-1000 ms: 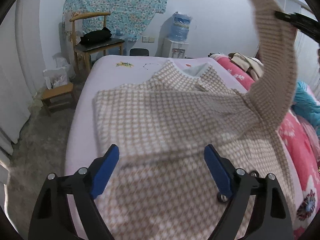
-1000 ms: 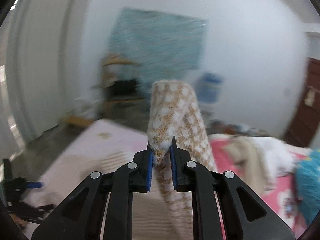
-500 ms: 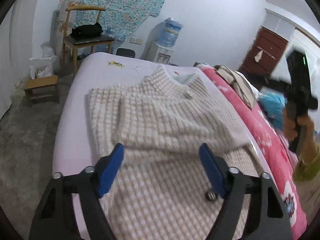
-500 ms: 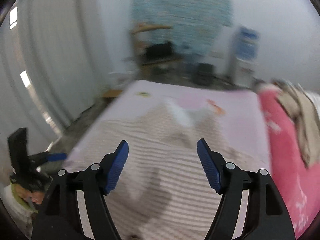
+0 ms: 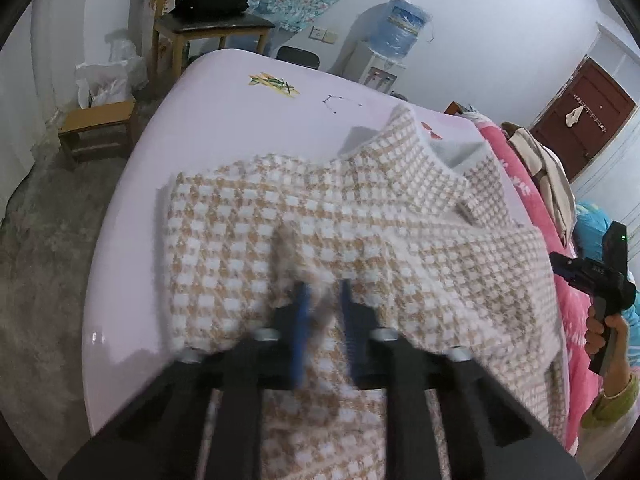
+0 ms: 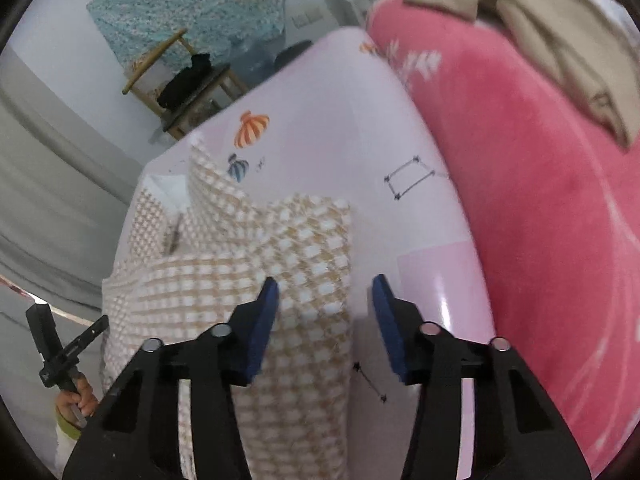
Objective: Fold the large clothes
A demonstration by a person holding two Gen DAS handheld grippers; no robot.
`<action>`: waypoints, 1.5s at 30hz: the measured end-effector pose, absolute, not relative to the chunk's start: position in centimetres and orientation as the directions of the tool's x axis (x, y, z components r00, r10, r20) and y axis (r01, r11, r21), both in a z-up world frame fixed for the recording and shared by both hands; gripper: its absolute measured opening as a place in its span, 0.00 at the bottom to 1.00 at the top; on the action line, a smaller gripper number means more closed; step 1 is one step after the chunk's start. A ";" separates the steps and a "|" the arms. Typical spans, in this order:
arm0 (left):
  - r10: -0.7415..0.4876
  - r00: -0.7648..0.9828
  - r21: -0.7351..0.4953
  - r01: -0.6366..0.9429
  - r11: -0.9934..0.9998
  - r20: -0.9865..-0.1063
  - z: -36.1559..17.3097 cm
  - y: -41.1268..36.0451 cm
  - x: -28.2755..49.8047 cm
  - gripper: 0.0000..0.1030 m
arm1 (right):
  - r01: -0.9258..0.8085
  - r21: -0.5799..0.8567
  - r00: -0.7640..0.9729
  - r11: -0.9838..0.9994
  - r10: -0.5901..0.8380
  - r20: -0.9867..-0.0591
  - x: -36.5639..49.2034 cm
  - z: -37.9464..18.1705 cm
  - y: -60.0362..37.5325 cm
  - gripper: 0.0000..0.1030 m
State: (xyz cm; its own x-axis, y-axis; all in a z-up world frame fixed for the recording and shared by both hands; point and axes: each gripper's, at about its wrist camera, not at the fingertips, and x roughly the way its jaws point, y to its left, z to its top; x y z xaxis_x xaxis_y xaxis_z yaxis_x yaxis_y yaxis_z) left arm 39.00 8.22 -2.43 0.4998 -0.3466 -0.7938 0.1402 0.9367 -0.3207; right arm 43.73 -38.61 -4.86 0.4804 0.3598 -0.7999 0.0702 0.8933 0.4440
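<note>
1. Our beige-and-white checked knit sweater [image 5: 360, 216] lies spread on the pale pink desk [image 5: 240, 112], sleeves already folded across its body.
2. Our left claw [image 5: 322, 312] is clamped on a raised fold of the knit. Our right claw [image 6: 324, 320] is closing, straddling the sweater's side edge, pads not yet pressing.
3. Next, we judge, both grips must lift together to fold the body.
4. Motion blur hides the left pinch; the hem is cut off.
</note>
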 end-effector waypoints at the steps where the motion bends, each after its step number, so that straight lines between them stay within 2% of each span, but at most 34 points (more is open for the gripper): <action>1: -0.341 0.502 -0.308 0.150 0.939 -0.795 -2.3 8.1 39.0 0.04 | 0.058 0.451 0.472 0.891 0.373 -0.798 43.9 -5.3 -38.4 0.27; 3: -0.338 0.541 -0.284 0.185 0.941 -0.770 -1.0 7.7 38.4 0.04 | 0.028 0.435 0.469 0.900 0.372 -0.801 44.2 -5.5 -37.6 0.24; 4: -0.338 0.561 -0.274 0.198 0.941 -0.755 -0.3 7.6 38.4 0.03 | 0.014 0.421 0.474 0.907 0.365 -0.801 44.1 -5.3 -37.3 0.17; 6: -0.337 0.628 -0.246 0.230 0.942 -0.702 1.9 7.4 37.5 0.03 | -0.001 0.406 0.491 0.914 0.354 -0.796 44.1 -4.7 -37.0 0.10; 9: -0.306 0.704 -0.218 0.215 0.952 -0.641 4.2 8.4 36.3 0.03 | -0.012 0.390 0.519 0.921 0.339 -0.784 43.7 -4.2 -36.7 0.08; 11: -0.274 0.709 -0.204 0.185 0.961 -0.650 3.5 9.2 36.3 0.03 | -0.024 0.364 0.535 0.931 0.320 -0.782 43.6 -4.2 -36.2 0.08; 15: -0.228 0.638 -0.182 0.138 0.974 -0.736 -0.7 10.1 36.7 0.03 | -0.037 0.289 0.550 0.957 0.261 -0.793 43.8 -4.4 -35.0 0.08; 20: -0.227 0.680 -0.185 0.135 0.973 -0.697 -0.4 10.2 36.0 0.03 | -0.032 0.281 0.557 0.959 0.250 -0.792 43.6 -4.2 -35.0 0.09; 23: -0.195 0.698 -0.136 0.140 0.981 -0.689 0.3 9.7 36.1 0.03 | -0.017 0.302 0.546 0.953 0.262 -0.796 43.8 -4.5 -35.3 0.17; 25: -0.167 0.681 -0.105 0.131 0.986 -0.713 -0.3 9.5 36.7 0.03 | -0.003 0.306 0.550 0.952 0.257 -0.795 43.9 -4.7 -35.5 0.32; 27: -0.115 0.671 -0.039 0.127 0.991 -0.732 -1.6 9.2 36.9 0.04 | 0.003 0.305 0.557 0.952 0.252 -0.792 43.9 -4.8 -35.6 0.43; 33: -0.120 0.663 -0.051 0.122 0.991 -0.739 -2.6 9.6 36.5 0.04 | -0.012 0.302 0.601 0.953 0.248 -0.760 42.3 -3.5 -36.2 0.44; 35: -0.119 0.662 -0.047 0.125 0.991 -0.740 -2.6 9.5 36.4 0.04 | -0.057 0.297 0.641 0.953 0.263 -0.721 41.5 -2.1 -36.0 0.38; 36: -0.117 0.662 -0.045 0.126 0.991 -0.740 -2.6 9.5 36.4 0.04 | -0.086 0.301 0.648 0.950 0.283 -0.708 41.3 -1.7 -35.7 0.30; 39: -0.110 0.665 -0.043 0.117 0.992 -0.739 -2.5 9.4 36.2 0.04 | -0.182 0.287 0.618 0.940 0.337 -0.710 41.5 -1.5 -33.6 0.16; 43: -0.103 0.667 -0.040 0.109 0.993 -0.738 -2.6 9.4 35.9 0.04 | -0.223 0.193 0.533 0.956 0.285 -0.796 43.4 -4.6 -30.3 0.09; 45: -0.103 0.666 -0.043 0.106 0.993 -0.739 -2.7 9.5 35.8 0.04 | -0.210 0.161 0.549 0.964 0.253 -0.796 44.3 -5.8 -29.8 0.08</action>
State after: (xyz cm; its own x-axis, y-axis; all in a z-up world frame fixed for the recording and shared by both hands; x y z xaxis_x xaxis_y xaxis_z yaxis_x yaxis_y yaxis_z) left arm 35.78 9.53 -2.72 0.6660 -0.1030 -0.7388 0.1057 0.9935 -0.0432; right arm 44.32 -29.81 -5.77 0.5492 0.2531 -0.7965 -0.2102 0.9642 0.1615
